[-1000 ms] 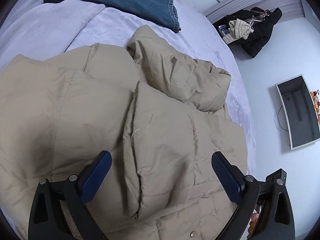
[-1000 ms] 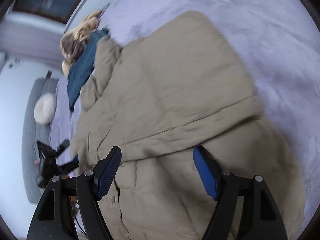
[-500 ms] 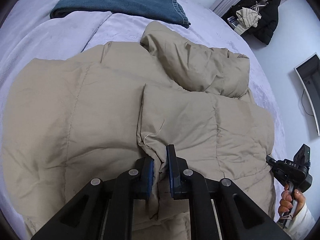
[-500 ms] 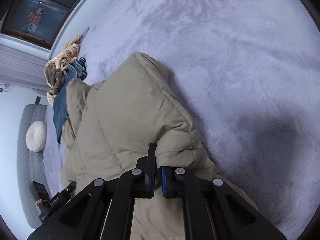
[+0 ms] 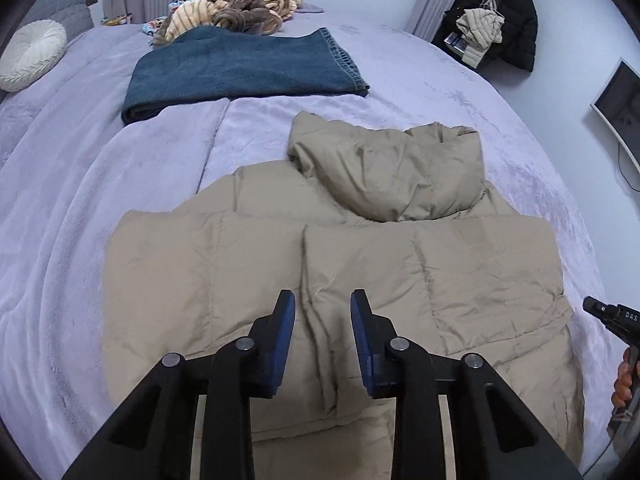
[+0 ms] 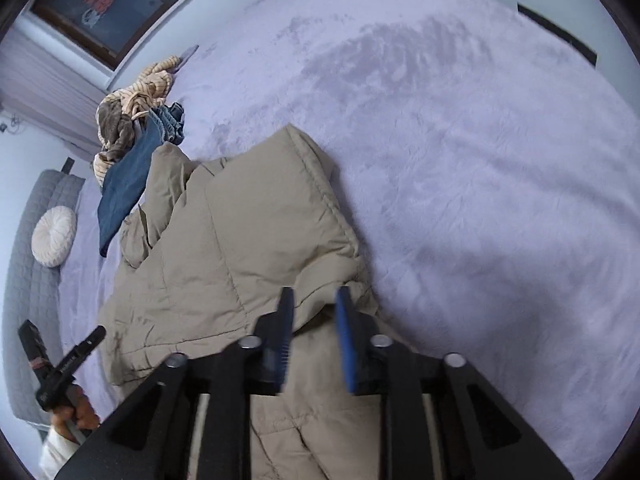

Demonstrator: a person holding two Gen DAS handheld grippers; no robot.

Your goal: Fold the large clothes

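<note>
A wide bed (image 5: pixel 80 200) covered in a lilac fleece blanket is seen, and on its near part a beige padded jacket (image 5: pixel 420 272) is spread flat, hood (image 5: pixel 392 168) away from the cameras. Folded jeans (image 5: pixel 240 68) are laid well apart from it, further up the bed.

The jacket is judged to be light for its bulk, soft and springy: air is trapped in the quilted panels, so a fold is likely to puff back unless it is pressed down. The shell looks smooth and is expected to slip between pads. A hold is best taken on a stitched hem or a doubled edge, not on a puffed panel, with both sides lifted evenly.

The left tongs (image 5: pixel 322 308) are held just above the front edge; their jaws are opening, with cloth seen below the gap but not pressed. The right tongs (image 6: pixel 314 308), blurred, are shown narrowly parted at the jacket's side fold, and nothing is seen to be pinched
</note>
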